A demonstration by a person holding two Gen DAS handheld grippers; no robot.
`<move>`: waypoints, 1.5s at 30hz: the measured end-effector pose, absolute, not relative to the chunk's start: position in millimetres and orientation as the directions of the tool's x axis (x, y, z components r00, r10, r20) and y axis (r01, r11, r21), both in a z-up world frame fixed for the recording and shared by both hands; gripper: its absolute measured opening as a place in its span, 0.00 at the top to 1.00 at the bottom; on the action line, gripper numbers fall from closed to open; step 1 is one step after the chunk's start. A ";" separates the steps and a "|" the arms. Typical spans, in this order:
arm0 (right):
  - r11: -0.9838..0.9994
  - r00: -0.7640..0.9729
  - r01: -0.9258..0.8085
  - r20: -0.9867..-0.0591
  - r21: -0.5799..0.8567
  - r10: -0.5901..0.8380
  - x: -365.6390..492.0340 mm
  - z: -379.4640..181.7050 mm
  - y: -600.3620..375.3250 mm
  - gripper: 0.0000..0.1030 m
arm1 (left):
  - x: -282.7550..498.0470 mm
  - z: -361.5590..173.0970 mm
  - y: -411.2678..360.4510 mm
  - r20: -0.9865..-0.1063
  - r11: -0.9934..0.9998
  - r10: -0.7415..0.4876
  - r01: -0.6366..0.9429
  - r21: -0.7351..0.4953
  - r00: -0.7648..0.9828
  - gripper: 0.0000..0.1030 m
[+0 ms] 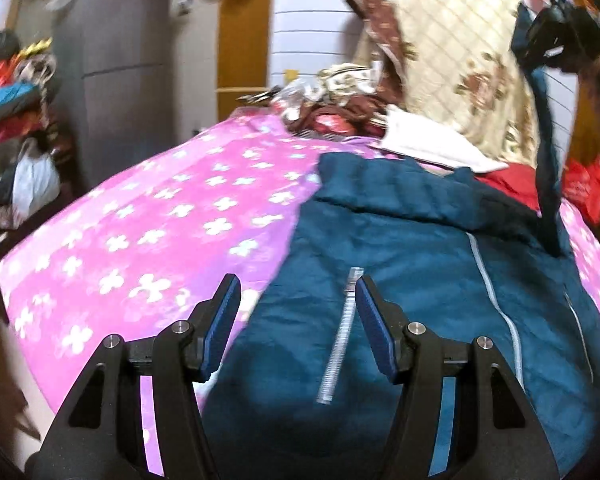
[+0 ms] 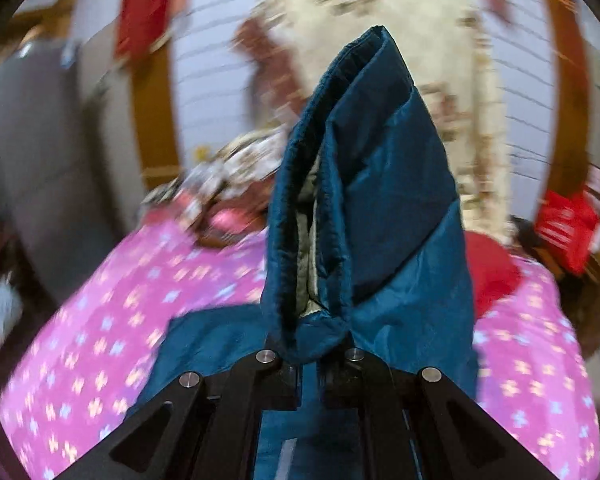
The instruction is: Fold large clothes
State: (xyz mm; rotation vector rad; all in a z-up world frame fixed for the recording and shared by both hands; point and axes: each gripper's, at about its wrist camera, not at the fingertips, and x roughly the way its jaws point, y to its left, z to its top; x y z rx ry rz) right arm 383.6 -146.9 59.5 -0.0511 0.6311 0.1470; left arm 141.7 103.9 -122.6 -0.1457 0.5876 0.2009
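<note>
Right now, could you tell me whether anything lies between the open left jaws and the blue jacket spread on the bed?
Nothing visible does. The left gripper hangs open just above the jacket, with only its zip showing between the jaws. The right gripper is shut on the sleeve, lifted off to the side.

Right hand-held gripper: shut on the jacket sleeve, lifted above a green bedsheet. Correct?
Wrong on colour only. The right hand-held gripper is shut on the jacket sleeve, lifted above a pink flowered bedsheet, not green. The right wrist view shows it.
</note>
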 end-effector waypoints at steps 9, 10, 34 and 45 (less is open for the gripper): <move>0.955 0.597 -0.255 -0.802 -0.154 0.029 429.0 -117.6 -30.8 0.95 | 150.6 -132.1 136.6 -0.594 0.946 0.131 -0.279 -0.165 0.794 0.42; 0.952 0.579 -0.257 -0.815 -0.166 0.014 428.7 -127.6 -26.6 0.95 | 150.9 -132.0 136.6 -0.593 0.946 0.135 -0.281 -0.161 0.794 0.42; 0.962 0.453 -0.274 -0.880 0.014 0.142 454.4 -154.5 -7.0 0.51 | 155.7 -136.4 128.9 -0.615 0.957 0.100 -0.245 -0.156 0.782 0.42; 0.928 0.518 -0.315 -0.784 0.198 0.343 345.6 -82.2 -74.4 0.51 | 147.8 -128.3 131.4 -0.606 0.955 0.103 -0.249 -0.162 0.789 0.42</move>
